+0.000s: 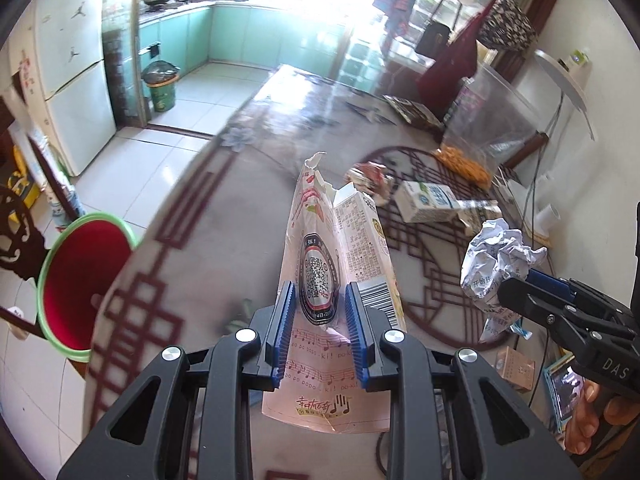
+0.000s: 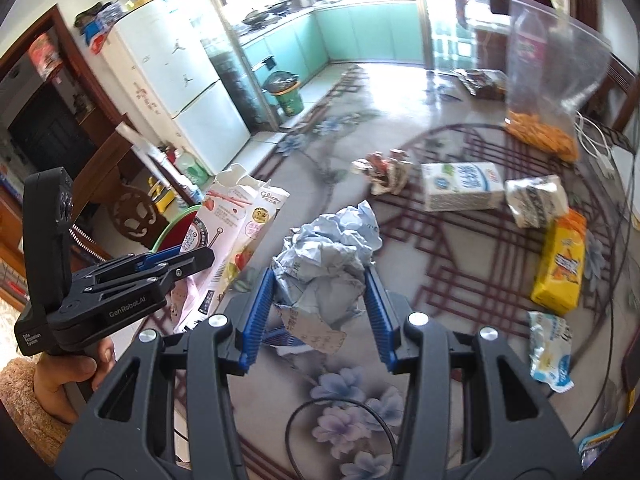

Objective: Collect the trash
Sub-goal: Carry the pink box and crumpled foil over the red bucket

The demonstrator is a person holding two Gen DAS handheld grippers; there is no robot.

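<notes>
Left wrist view, bottom centre: the left gripper (image 1: 318, 312), jaws nearly closed, its 2 blue ribbed pads pressing the sides of a torn pink snack box (image 1: 340, 280) that stands upright above the table (image 1: 208, 216). Lower right of the same frame: the right gripper (image 1: 516, 288), held by a hand (image 1: 592, 420), clamps a crumpled paper ball (image 1: 496, 264).

Right wrist view, bottom centre: the right gripper (image 2: 320, 300), jaws partly open and closed on the crumpled paper ball (image 2: 324, 264), which fills the gap between the pads. Lower left: the left gripper (image 2: 176, 264), gripped by a hand (image 2: 68, 372) in a fuzzy sleeve (image 2: 16, 408), carries the pink snack box (image 2: 228, 224).

Left edge, left wrist view: a red bin with a green rim (image 1: 80, 280), just beside the table edge.

Mid-frame, on the patterned tabletop: a milk carton (image 2: 460, 184), a crushed wrapper (image 2: 386, 172), a yellow snack packet (image 2: 560, 260), a white-and-blue wrapper (image 2: 550, 352), and a clear plastic bag (image 2: 548, 80) with orange snacks.

Upper left: a white refrigerator (image 2: 180, 76); upper centre: a green kitchen bin (image 2: 286, 96) and teal cabinets (image 2: 360, 36).
</notes>
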